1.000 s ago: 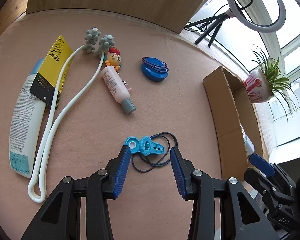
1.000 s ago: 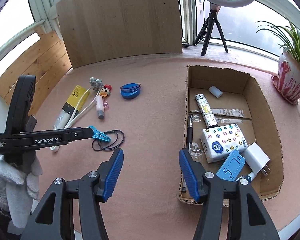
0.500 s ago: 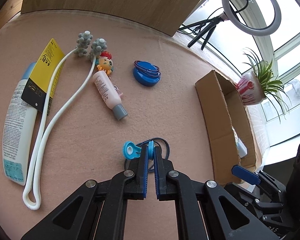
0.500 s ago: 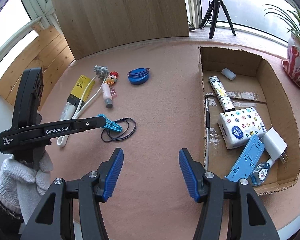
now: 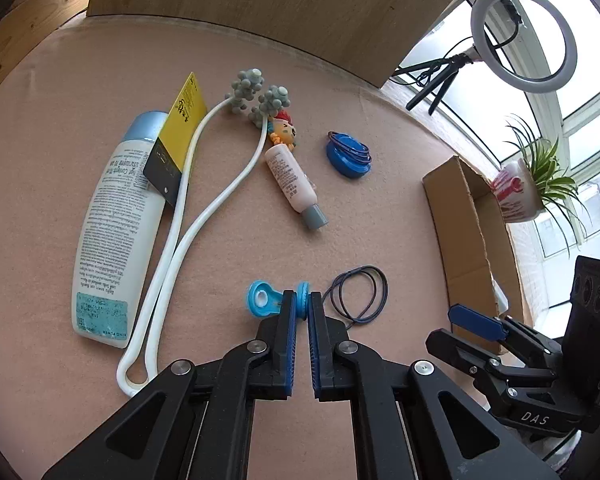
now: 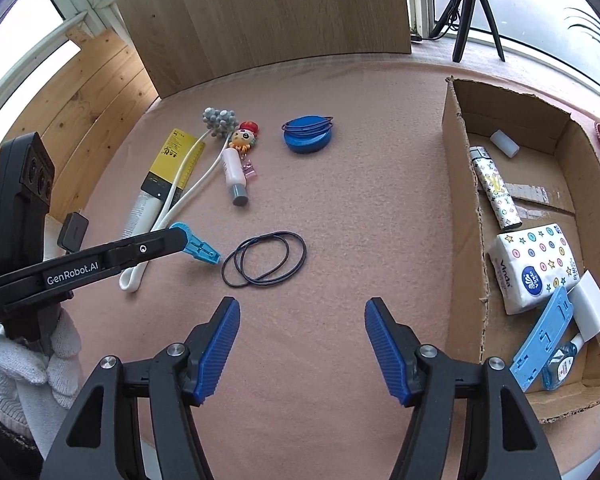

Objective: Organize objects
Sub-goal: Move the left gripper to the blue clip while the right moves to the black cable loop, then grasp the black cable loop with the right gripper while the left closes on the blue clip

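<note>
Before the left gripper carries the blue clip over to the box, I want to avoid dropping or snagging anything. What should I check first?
1. Grip: left gripper is shut on the blue clip, held by one end: ok.
2. Snag: black hair ties lie right beside the clip's tip; whether they touch it: cannot tell.
3. Clip clear of the white massager cord: ok.
4. Path: bare mat between the clip and the cardboard box: ok.
5. Drop space: bare box floor near the white eraser: ok.
6. Right gripper is open, holds nothing, and hovers in front of that path: ok.
</note>
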### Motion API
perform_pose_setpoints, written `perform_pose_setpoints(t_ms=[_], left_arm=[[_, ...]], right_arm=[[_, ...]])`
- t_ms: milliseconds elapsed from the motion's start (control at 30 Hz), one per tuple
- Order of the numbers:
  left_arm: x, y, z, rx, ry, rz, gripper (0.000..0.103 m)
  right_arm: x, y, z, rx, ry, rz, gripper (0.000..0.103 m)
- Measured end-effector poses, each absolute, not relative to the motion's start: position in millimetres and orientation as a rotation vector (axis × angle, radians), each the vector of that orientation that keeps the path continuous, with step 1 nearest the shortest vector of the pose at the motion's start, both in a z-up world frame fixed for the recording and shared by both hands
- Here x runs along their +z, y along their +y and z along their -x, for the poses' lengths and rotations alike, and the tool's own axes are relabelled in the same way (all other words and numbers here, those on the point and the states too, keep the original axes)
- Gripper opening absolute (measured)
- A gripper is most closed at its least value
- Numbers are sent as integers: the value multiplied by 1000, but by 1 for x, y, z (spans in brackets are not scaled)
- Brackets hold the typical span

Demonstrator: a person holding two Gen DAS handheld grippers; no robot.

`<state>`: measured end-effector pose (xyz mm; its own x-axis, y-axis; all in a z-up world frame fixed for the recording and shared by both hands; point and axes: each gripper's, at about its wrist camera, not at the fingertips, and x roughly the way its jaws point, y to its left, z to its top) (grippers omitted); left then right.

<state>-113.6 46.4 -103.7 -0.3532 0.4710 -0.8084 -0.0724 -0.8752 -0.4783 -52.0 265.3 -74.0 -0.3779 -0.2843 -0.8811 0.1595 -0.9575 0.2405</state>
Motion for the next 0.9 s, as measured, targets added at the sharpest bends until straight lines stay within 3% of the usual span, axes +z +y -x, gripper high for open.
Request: perform_pose_setpoints(t_ms=[133, 200, 267, 467, 567, 700, 800, 900], left_arm=[[-110, 38, 113, 2287, -539, 1590, 16], [-113, 34, 112, 2302, -548, 1596, 34], [-115, 31, 111, 2309, -562, 1598, 40], [-118, 26, 108, 2315, -570, 1599, 40], [-119, 22, 105, 2309, -599, 1593, 40], [-117, 15, 99, 2306, -630, 1579, 40], [-116, 12, 97, 2308, -643, 1573, 40], [-117, 11, 97, 2308, -653, 1573, 40]], right_arm=[[-84, 254, 67, -2389, -138, -1591, 62], [-91, 249, 77, -2382, -118, -1611, 63], [-97, 244, 87, -2379, -110, -1638, 63], [-116, 238, 115, -2353, -142, -1721, 64], [-117, 236, 123, -2364, -155, -1719, 72], [-118, 222, 126, -2325, -96, -1727, 74], [-119, 208, 119, -2271, 21, -1703, 74], [-123, 191, 102, -2244, 281, -1656, 74]])
